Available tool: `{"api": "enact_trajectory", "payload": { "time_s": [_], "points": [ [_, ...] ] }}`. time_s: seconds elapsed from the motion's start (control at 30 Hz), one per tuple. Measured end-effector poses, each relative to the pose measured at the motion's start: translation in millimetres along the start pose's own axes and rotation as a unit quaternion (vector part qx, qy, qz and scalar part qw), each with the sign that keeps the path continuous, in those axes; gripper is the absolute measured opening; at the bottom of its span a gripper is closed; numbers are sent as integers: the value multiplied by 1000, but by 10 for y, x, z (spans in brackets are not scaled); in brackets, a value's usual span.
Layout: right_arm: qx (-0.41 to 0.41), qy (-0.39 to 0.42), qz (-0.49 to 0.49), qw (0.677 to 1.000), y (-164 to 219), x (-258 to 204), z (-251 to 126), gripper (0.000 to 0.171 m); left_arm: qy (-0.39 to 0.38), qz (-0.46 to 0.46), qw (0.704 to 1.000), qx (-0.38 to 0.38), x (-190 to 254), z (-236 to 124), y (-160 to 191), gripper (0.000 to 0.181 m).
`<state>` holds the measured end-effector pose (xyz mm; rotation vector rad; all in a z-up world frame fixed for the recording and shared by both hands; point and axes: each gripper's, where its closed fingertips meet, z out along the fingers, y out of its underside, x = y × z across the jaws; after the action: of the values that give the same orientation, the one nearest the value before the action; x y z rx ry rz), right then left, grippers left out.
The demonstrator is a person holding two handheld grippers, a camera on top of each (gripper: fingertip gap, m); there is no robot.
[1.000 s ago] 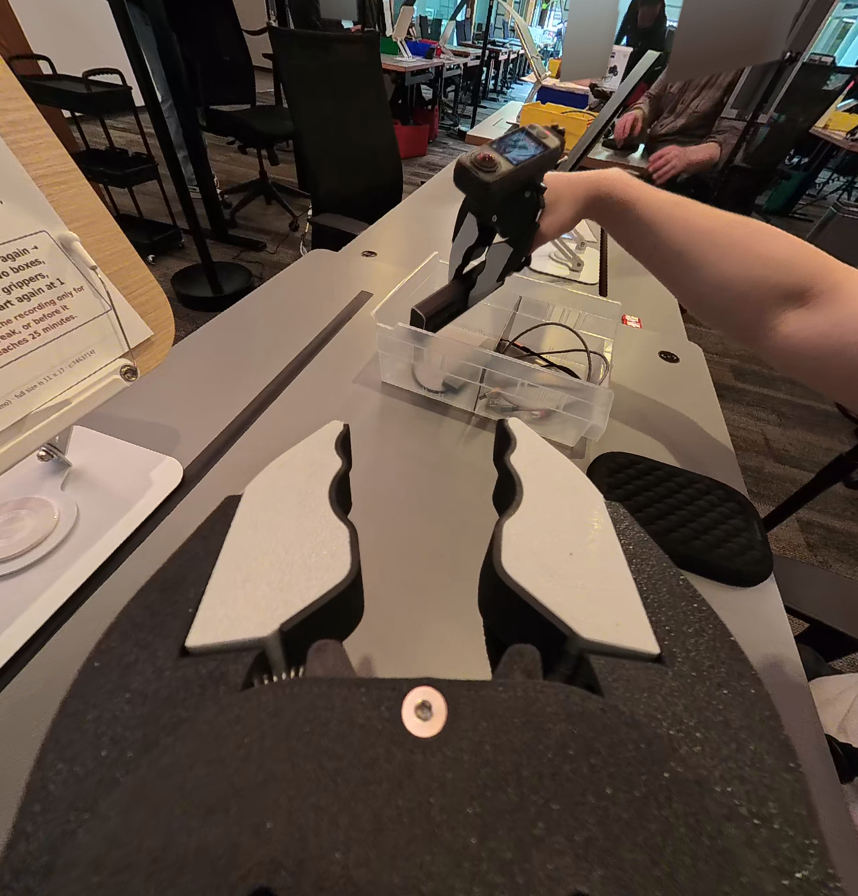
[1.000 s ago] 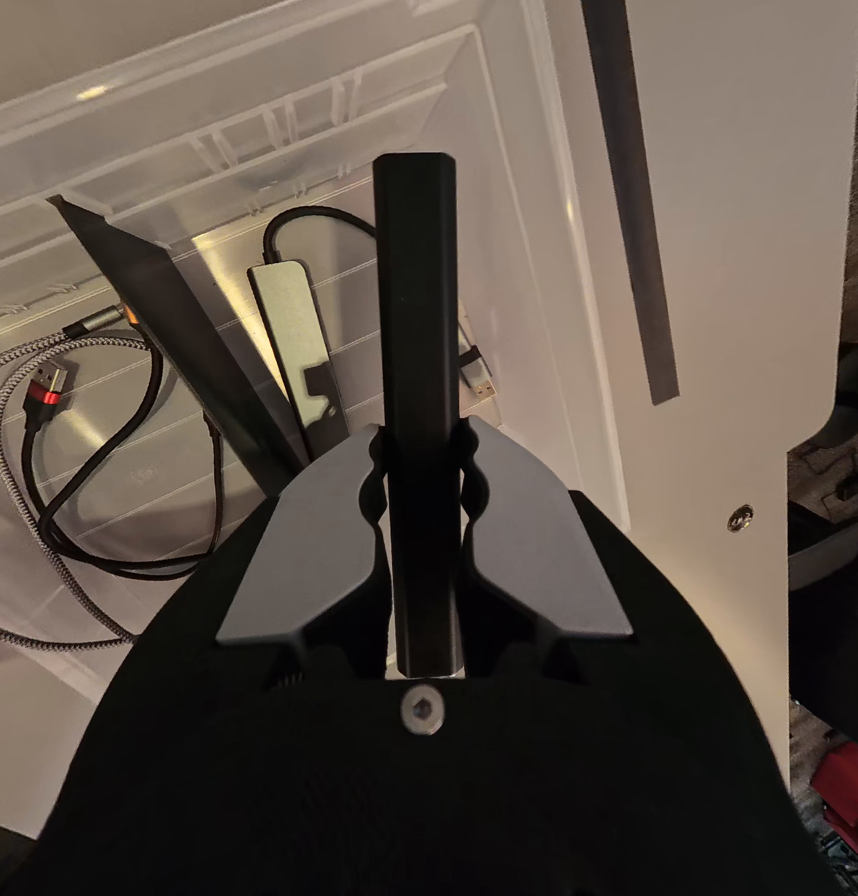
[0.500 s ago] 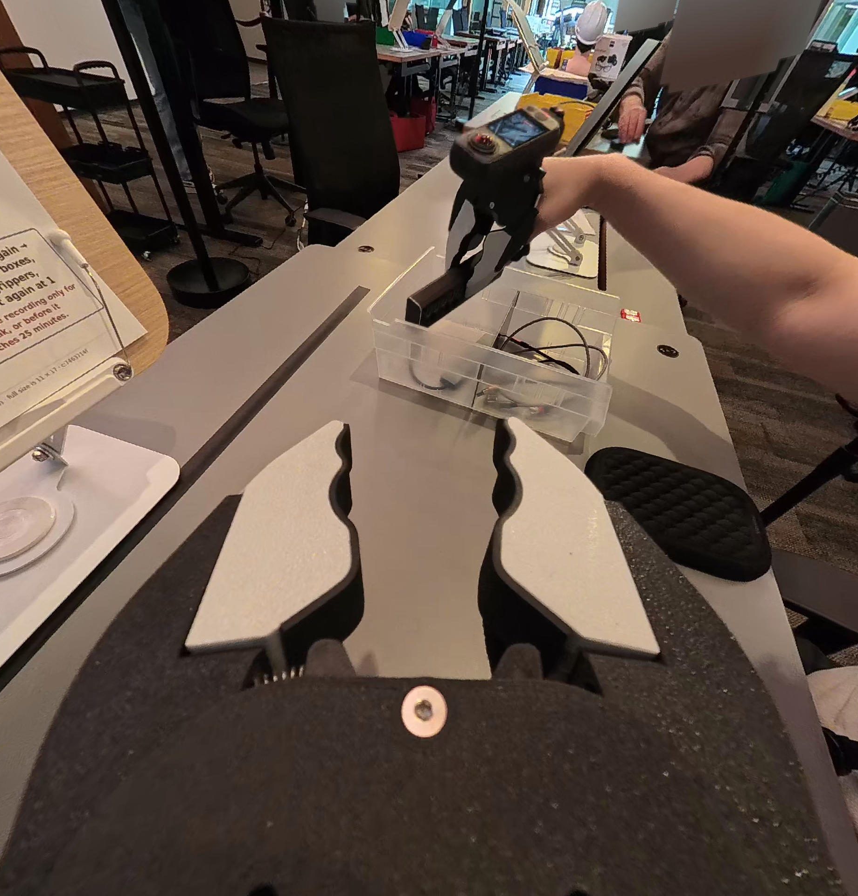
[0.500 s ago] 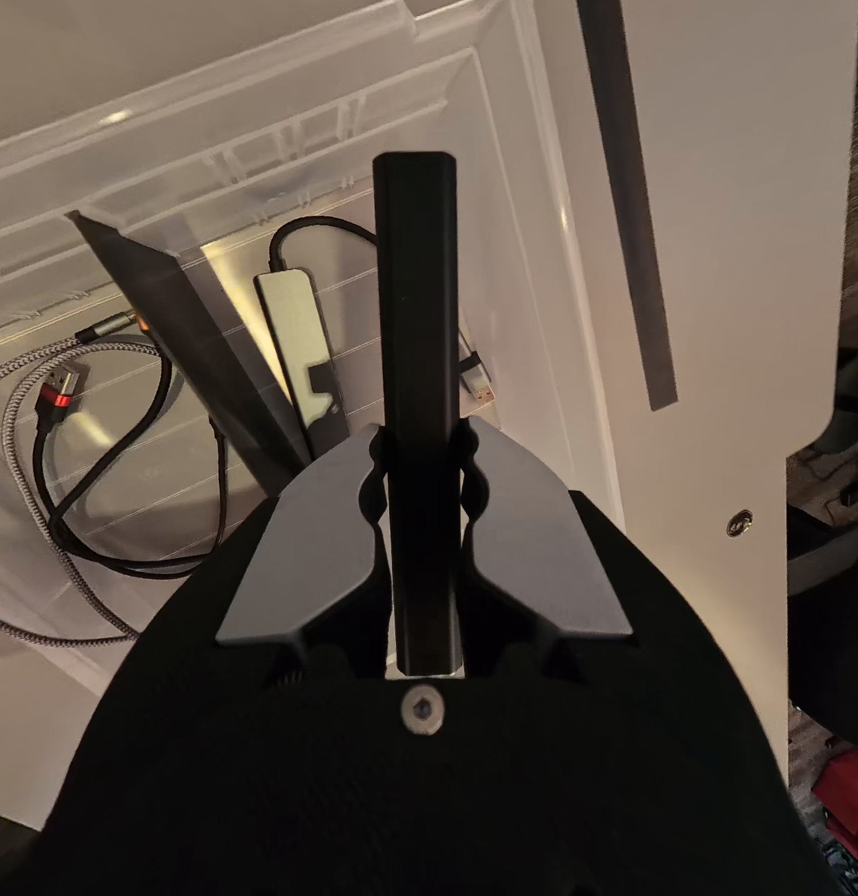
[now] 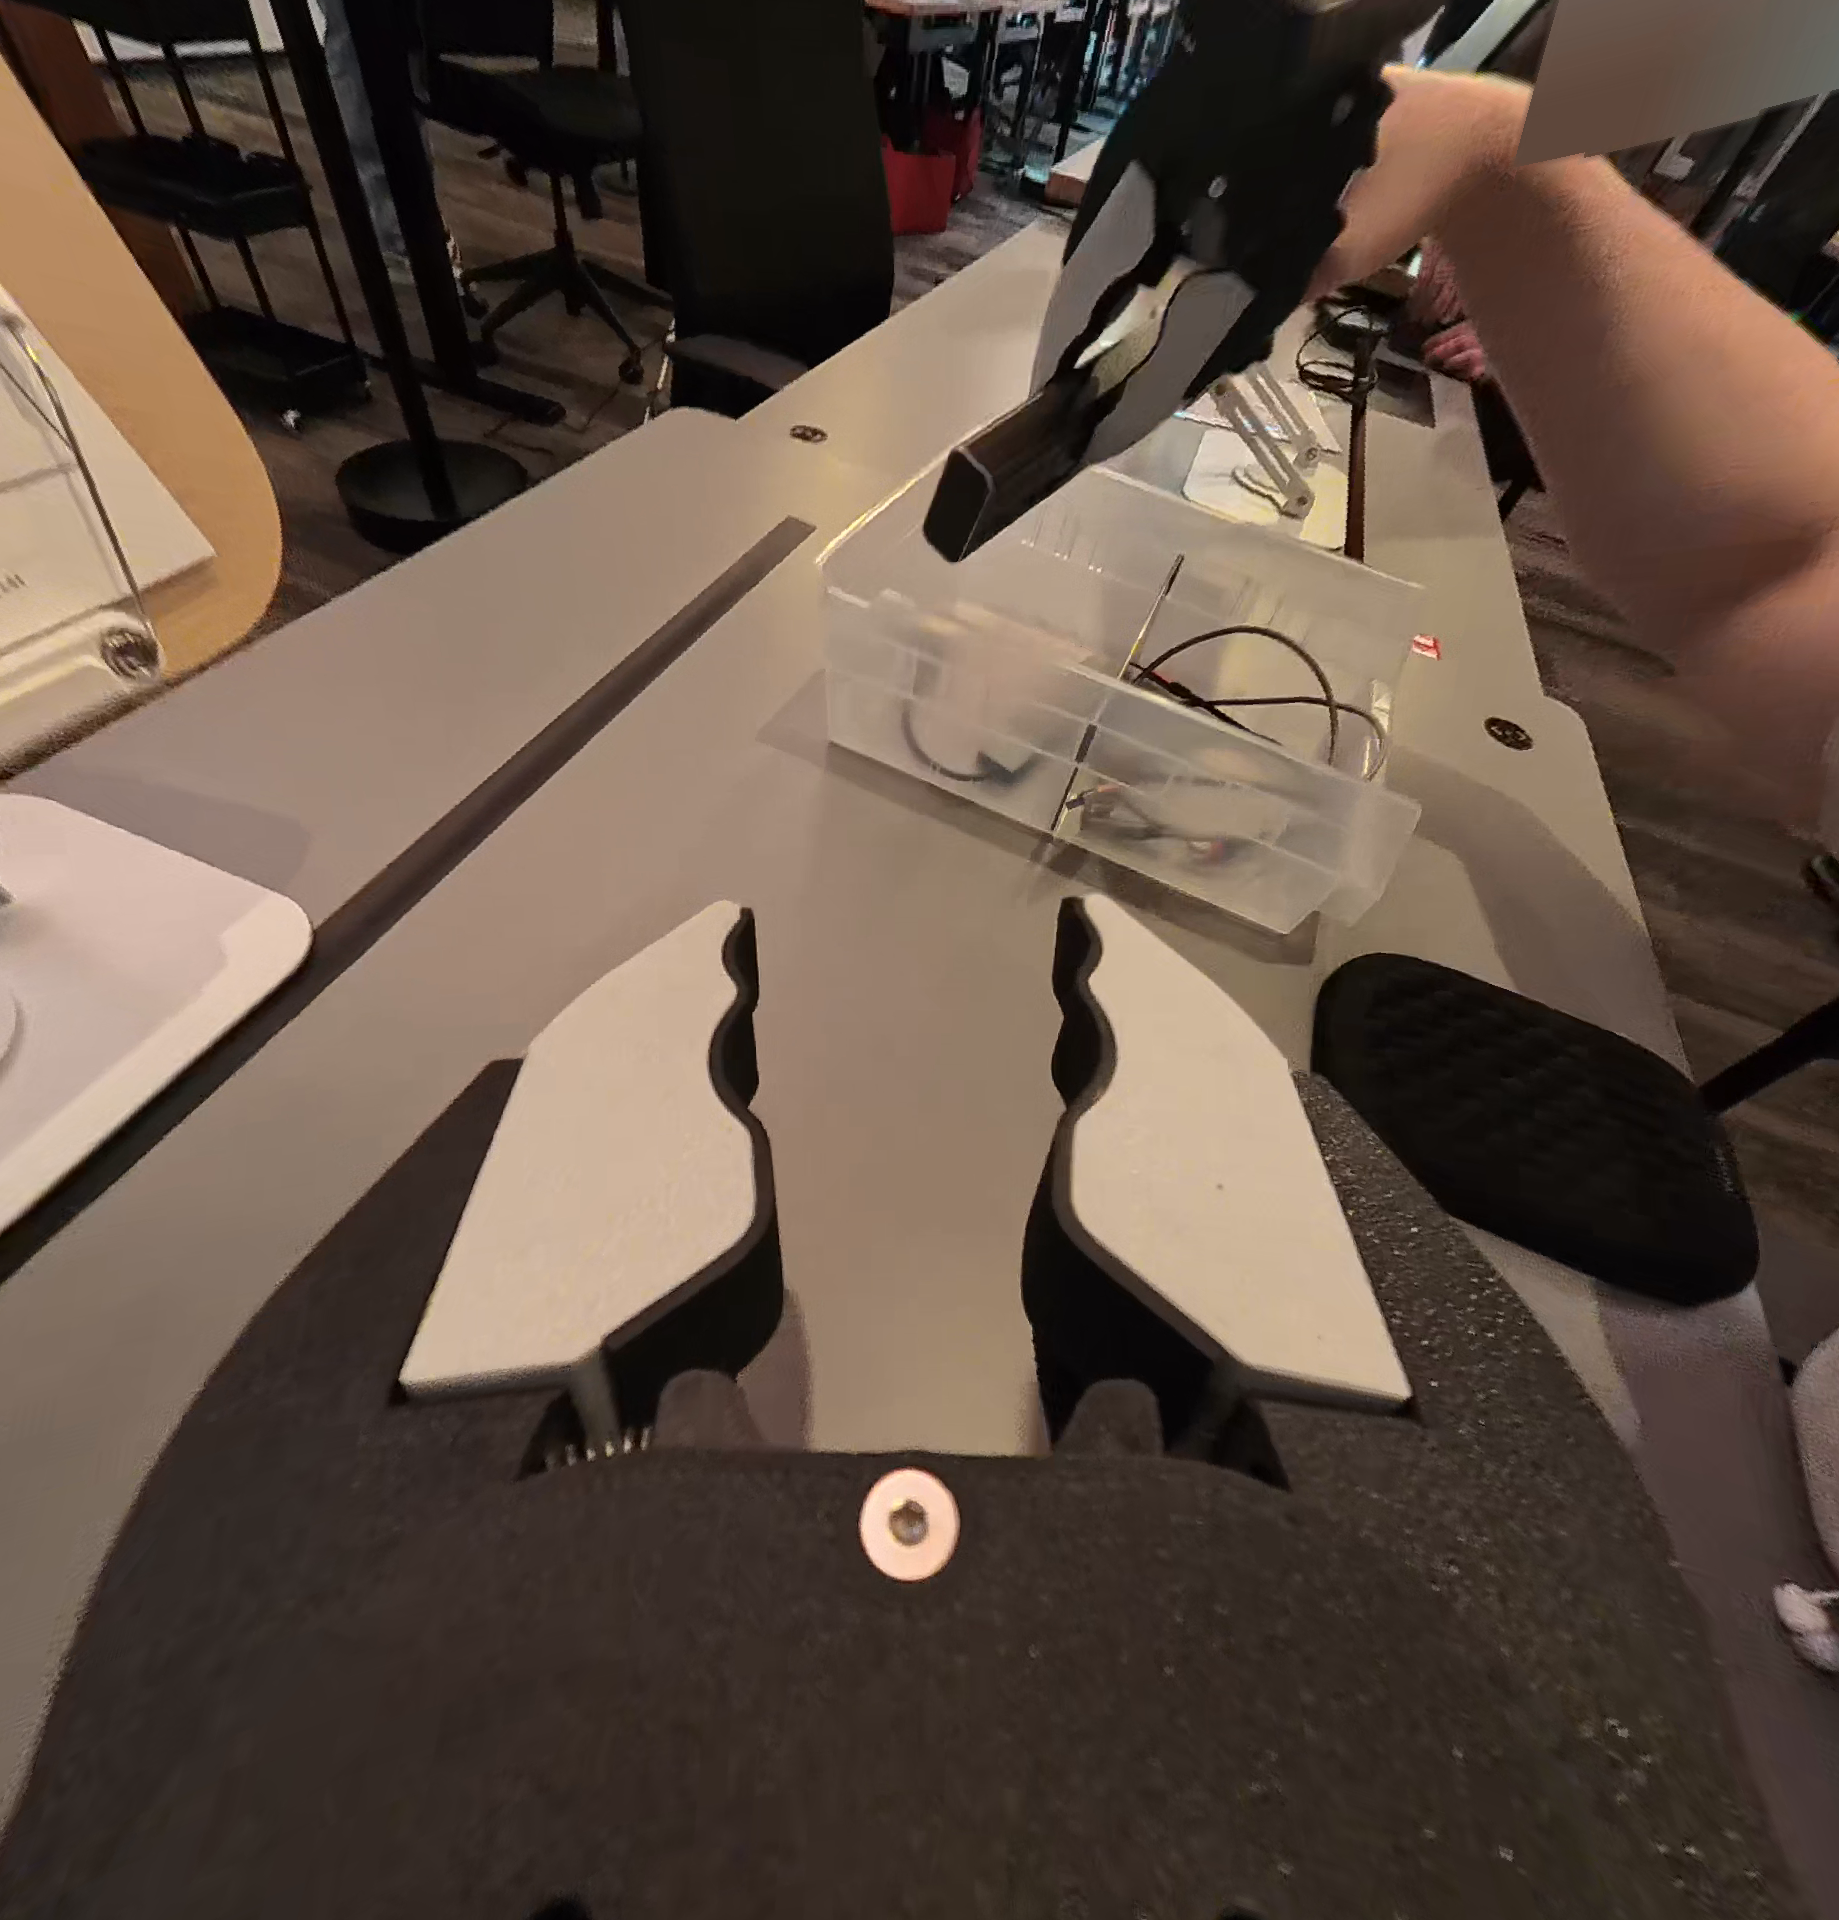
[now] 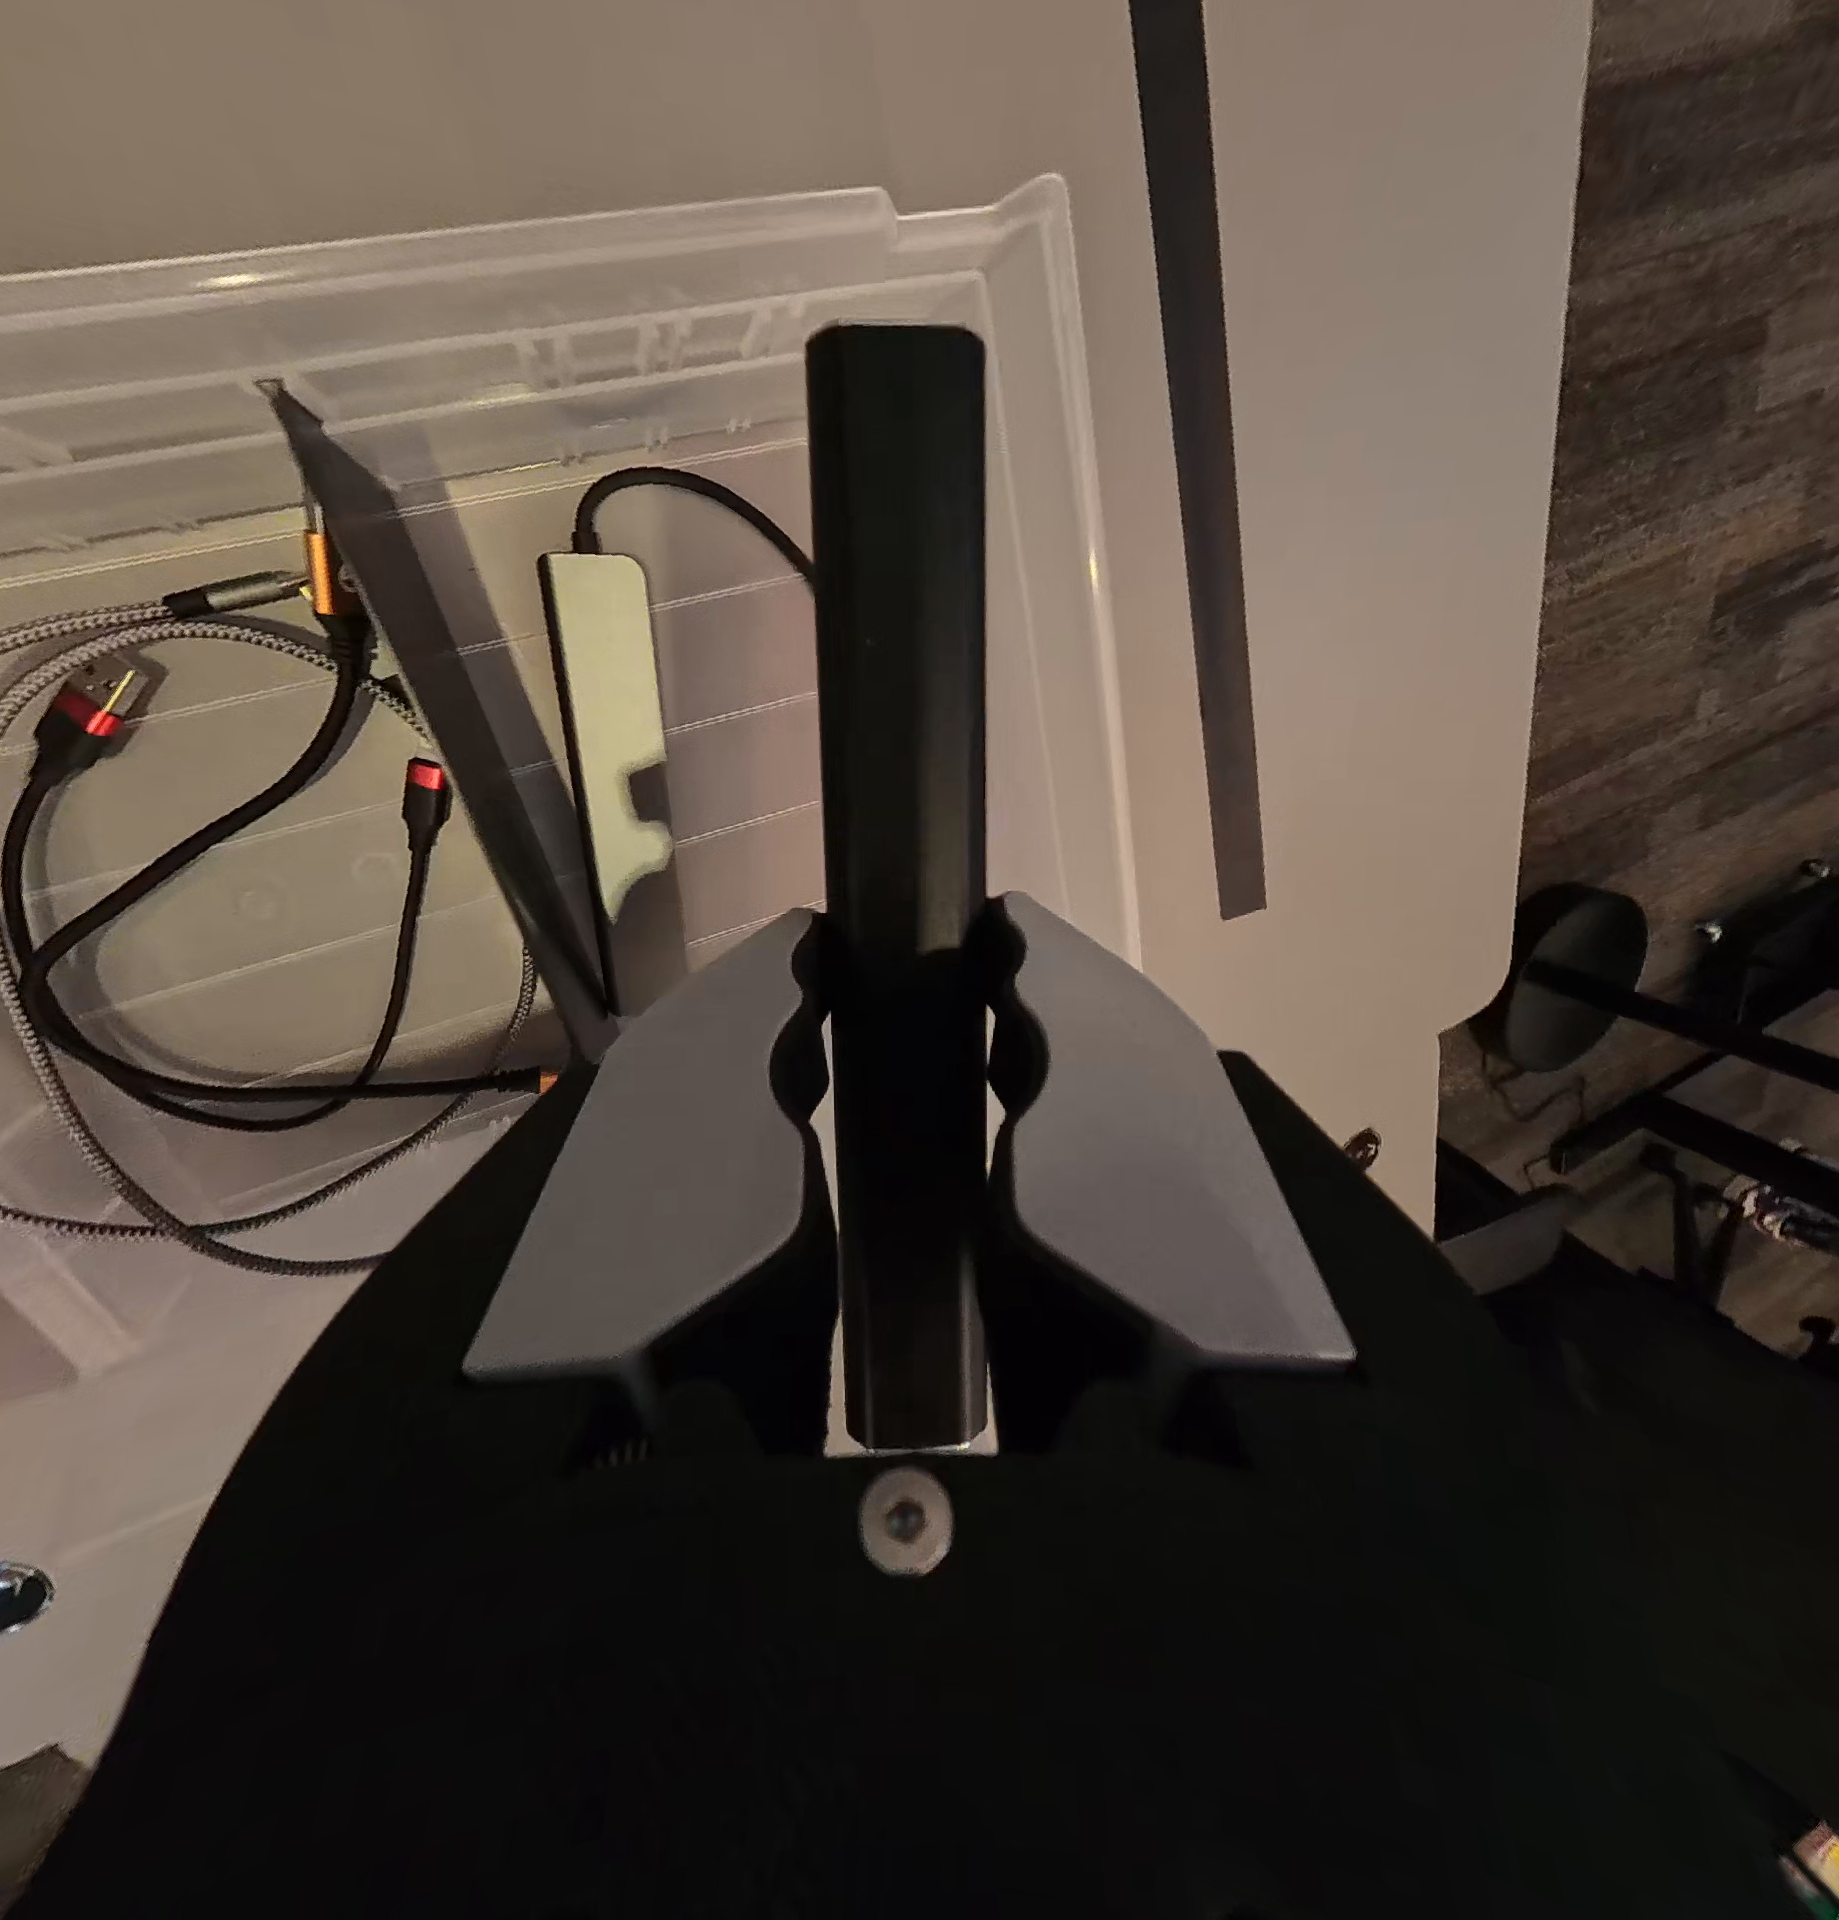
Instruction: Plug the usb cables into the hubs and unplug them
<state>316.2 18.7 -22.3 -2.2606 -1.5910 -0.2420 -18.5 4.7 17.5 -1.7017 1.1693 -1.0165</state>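
Gripping a long black hub (image 6: 899, 727) lengthwise between its jaws, the right gripper (image 6: 904, 935) was held above the clear plastic box (image 6: 1050, 343), the hub's far end pointing over the box's right-hand compartment. The left wrist view showed the same hub raised clear of the box rim, tilted downward, with nothing plugged into the end that faced the camera. No cable was seen attached to it in either view.

The left gripper (image 5: 904, 935) stood low over the grey table (image 5: 479, 727), near the front edge, its jaws apart and holding nothing, well short of the box.

Inside the box, a dark divider (image 6: 447, 675) separated two compartments. A second, silver-grey hub (image 6: 608, 727) lay flat in the right compartment with its own black lead curling from its far end. The left compartment held the usb cables (image 6: 167, 935): a braided grey one and black ones with red-collared and orange-collared plugs, all loose and coiled together.

Assessment: the task appeared to be at an early stage. One hub was lifted out; no cable was seen seated in either hub. Remaining work, by my judgement, comprised setting or steadying the hub, picking up a cable plug with the free gripper, inserting it, withdrawing it, and repeating for the second hub.
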Motion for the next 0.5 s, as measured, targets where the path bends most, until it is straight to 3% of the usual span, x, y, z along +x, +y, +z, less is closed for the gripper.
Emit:
{"api": "enact_trajectory", "payload": {
  "time_s": [0.23,0.5],
  "points": [
    [-14,-58,-45,997,12,-113,338,29,10,-49,998,29,-131,55,33,52],
    [-38,-164,-8,986,136,-288,966,29,30,-70,996,36,-144,50,30,50]
  ]
}}
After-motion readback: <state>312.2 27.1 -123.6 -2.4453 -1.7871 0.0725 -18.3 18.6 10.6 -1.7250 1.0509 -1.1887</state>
